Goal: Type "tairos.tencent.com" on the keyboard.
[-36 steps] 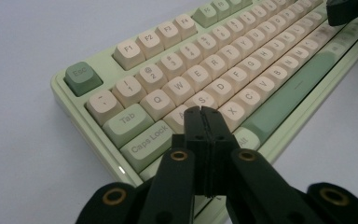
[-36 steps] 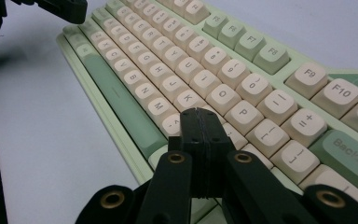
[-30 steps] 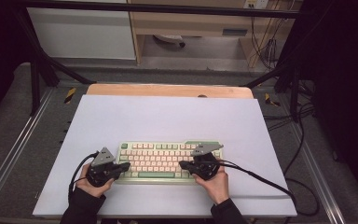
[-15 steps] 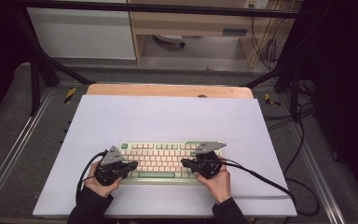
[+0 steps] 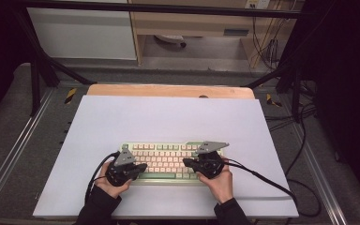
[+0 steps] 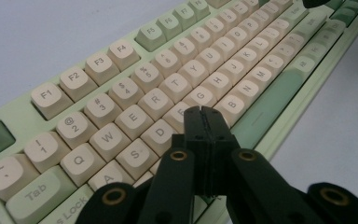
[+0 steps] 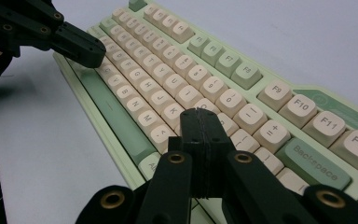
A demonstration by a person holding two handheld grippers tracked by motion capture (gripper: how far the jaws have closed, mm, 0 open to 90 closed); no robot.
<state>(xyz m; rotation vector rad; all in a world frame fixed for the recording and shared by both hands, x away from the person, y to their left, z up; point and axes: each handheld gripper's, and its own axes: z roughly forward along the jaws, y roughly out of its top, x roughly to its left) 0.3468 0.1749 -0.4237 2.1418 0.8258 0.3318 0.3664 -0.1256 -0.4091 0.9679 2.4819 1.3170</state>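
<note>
Pale green keyboard with cream keycaps [image 5: 168, 161] lying at table's [image 5: 122, 117] 6 o'clock. Left gripper [image 6: 204, 114], jaws pressed together, being shifted rightward over F/G keys; right gripper [image 7: 200, 116], also pressed together, being held steady. Typing underway.

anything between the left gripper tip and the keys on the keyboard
Nothing visible does. The left gripper has its jaws shut with nothing between them, and its tip sits right over the keyboard near the letter keys left of B. No object lies between tip and keycaps; whether it touches a key cannot be told.
</note>
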